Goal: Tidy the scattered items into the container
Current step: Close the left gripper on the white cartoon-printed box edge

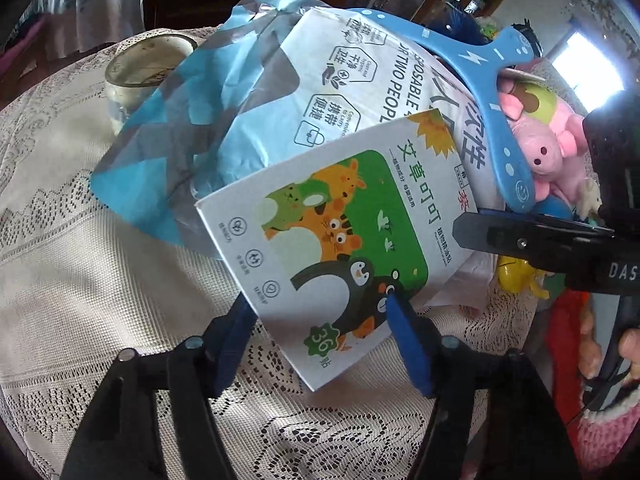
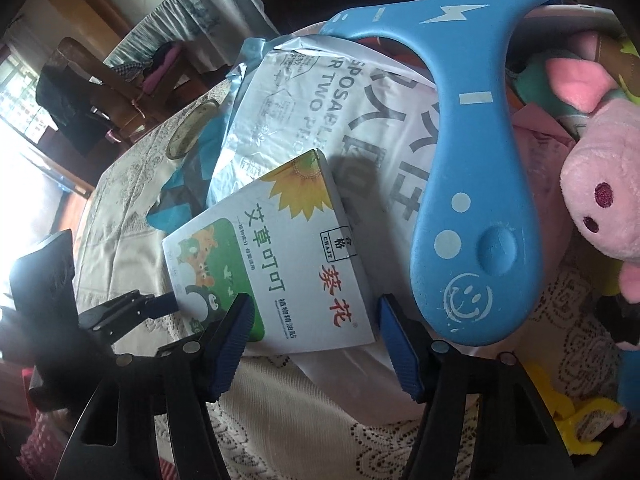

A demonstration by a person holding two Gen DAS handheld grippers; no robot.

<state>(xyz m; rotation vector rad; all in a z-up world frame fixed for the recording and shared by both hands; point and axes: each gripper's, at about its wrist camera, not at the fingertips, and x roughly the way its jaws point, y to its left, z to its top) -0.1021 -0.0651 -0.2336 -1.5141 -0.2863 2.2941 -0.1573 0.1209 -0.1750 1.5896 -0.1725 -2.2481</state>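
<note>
A flat white box printed with cartoon animals on green leans tilted against a white printed bag. My left gripper is shut on the box's near corner, one blue pad on each edge. In the right wrist view the same box lies between the pads of my right gripper, which press on its near end. A blue boomerang-shaped toy and a pink plush pig rest in the pile beside the bag, over a pink container rim.
A lace cloth covers the table. A glass jar stands behind the blue-and-grey wrapper. A yellow toy lies at the right. A person's hand holds the right tool. A wooden chair stands beyond the table.
</note>
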